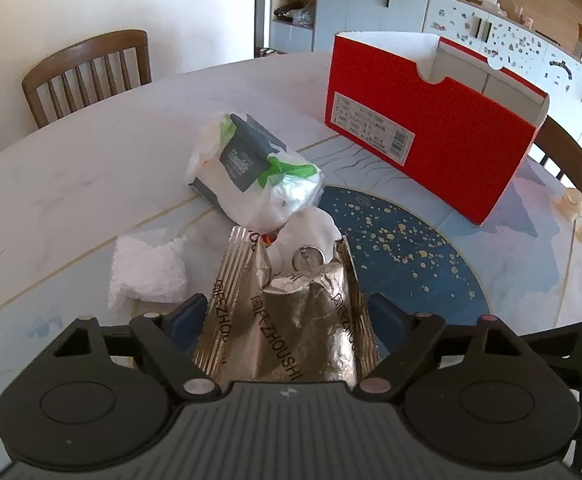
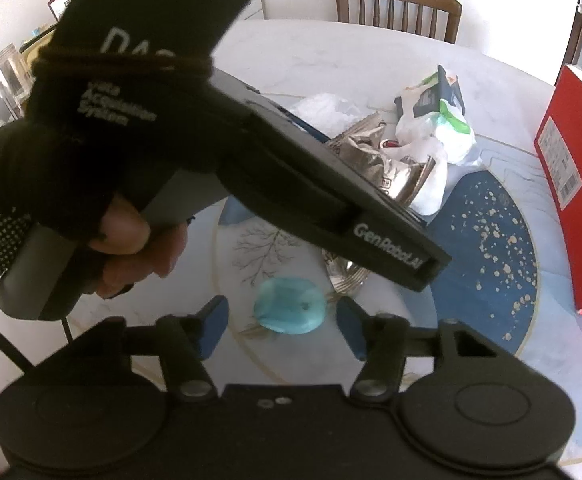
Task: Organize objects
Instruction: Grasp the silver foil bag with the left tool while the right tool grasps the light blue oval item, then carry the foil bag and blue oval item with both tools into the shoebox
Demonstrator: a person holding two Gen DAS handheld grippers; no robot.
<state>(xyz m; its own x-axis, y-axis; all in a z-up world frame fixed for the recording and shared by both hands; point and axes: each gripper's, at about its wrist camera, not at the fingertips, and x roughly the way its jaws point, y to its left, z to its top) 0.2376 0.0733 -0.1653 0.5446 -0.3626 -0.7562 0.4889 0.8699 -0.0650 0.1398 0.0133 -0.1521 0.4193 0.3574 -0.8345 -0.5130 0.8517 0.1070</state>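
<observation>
My left gripper is shut on a crumpled silver foil snack bag, its blue pads pressing both sides. The bag also shows in the right wrist view, behind the left gripper's body. My right gripper is open and empty, hovering above a turquoise pebble-shaped object on the table. A white plastic bag with a dark packet lies beyond the foil bag. A crumpled white tissue lies to its left. An open red shoebox stands at the right.
The round marble table has a blue speckled inlay. Wooden chairs stand around it. Small cream plastic pieces lie near the right edge. A glass jar stands at the far left in the right wrist view.
</observation>
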